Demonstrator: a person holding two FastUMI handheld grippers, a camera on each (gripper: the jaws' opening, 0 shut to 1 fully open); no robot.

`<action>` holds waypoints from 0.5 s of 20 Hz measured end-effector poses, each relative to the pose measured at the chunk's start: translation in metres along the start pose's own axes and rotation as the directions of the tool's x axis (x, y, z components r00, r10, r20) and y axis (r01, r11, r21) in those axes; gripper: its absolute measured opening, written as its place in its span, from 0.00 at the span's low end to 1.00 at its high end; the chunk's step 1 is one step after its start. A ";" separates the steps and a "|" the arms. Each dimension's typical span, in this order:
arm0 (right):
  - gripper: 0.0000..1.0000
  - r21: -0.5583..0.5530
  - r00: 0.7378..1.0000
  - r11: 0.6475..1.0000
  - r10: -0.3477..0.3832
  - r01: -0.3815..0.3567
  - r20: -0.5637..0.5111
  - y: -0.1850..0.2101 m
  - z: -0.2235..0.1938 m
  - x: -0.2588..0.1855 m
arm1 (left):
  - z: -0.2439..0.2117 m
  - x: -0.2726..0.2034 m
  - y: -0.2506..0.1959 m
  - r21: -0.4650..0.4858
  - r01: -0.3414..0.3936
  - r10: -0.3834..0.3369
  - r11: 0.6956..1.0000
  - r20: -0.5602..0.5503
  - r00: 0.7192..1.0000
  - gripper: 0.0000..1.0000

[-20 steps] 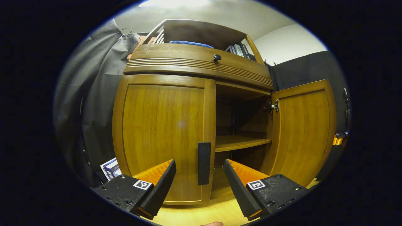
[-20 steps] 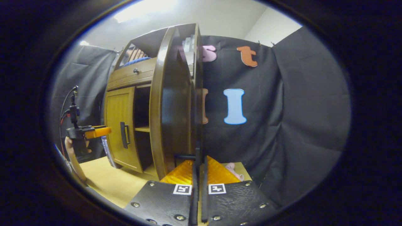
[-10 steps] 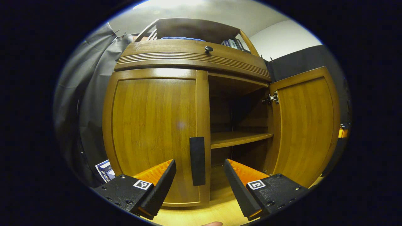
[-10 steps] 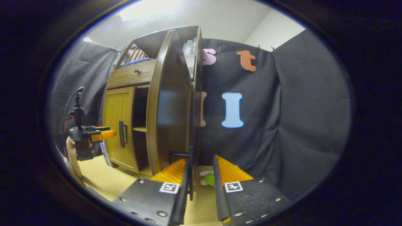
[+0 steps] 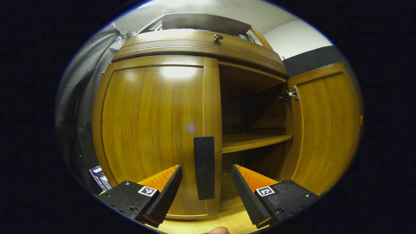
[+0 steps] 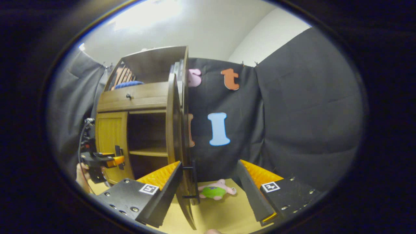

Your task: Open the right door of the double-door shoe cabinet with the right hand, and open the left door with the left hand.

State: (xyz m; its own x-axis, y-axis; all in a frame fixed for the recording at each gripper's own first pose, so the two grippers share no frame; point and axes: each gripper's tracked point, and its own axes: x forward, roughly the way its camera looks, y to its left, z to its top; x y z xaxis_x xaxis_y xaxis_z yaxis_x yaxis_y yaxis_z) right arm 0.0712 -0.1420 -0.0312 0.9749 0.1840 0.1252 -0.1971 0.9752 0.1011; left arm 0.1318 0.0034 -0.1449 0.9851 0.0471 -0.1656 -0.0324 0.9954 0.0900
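Note:
The wooden shoe cabinet's left door (image 5: 152,130) is closed, and its dark upright handle (image 5: 204,167) stands in the gap between my left gripper's (image 5: 206,191) open fingers, touching neither. The right door (image 5: 325,130) is swung wide open, baring a shelf (image 5: 253,141). In the right gripper view that door (image 6: 177,143) is edge-on, with its handle (image 6: 194,182) just ahead of my right gripper (image 6: 208,191), which is open and holds nothing. Farther left there, the left gripper (image 6: 117,160) sits right at the left door's handle (image 6: 118,156).
A drawer with a small knob (image 5: 217,37) runs above the doors, under an open top shelf with books. A pink and green plush toy (image 6: 216,191) lies on the yellow tabletop (image 6: 221,217) right of the open door. Black cloth walls the booth.
My right gripper opened, let go of the right door's handle and drew back. My left gripper moved closer to the left door, so its handle now sits between the fingers.

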 end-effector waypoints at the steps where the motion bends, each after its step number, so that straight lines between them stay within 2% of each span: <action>1: 0.99 0.011 1.000 1.000 0.020 -0.021 0.011 0.010 0.003 -0.011 | 0.002 0.007 0.002 0.017 -0.013 0.013 1.000 0.019 1.000 0.92; 3: 1.00 0.020 0.997 0.998 0.063 -0.064 0.036 0.032 0.011 -0.026 | 0.012 0.016 0.008 0.046 -0.026 0.022 0.999 0.087 0.996 0.92; 5: 1.00 0.023 0.994 0.995 0.091 -0.092 0.058 0.048 0.018 -0.035 | 0.015 0.018 0.012 0.005 -0.064 0.062 0.998 0.142 0.988 0.78; 6: 0.99 0.026 0.993 0.994 0.103 -0.105 0.061 0.056 0.020 -0.039 | 0.013 0.019 0.001 -0.026 -0.015 0.019 1.000 0.149 0.989 0.67; 9: 0.99 0.027 0.992 0.993 0.111 -0.113 0.061 0.075 0.025 -0.040 | 0.013 0.015 0.002 0.014 -0.033 0.031 0.999 0.143 0.989 0.34; 10: 0.99 0.025 0.993 0.994 0.109 -0.110 0.053 0.079 0.024 -0.040 | 0.013 0.016 0.002 0.008 -0.031 0.029 1.000 0.148 0.989 0.32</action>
State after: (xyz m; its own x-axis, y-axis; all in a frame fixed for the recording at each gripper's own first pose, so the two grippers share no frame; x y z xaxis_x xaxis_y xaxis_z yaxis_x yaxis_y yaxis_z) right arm 0.0145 -0.0756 -0.0042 0.9409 0.2820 0.1877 -0.3056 0.9457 0.1110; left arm 0.1494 0.0049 -0.1347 0.9979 0.0632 -0.0160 -0.0613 0.9928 0.1026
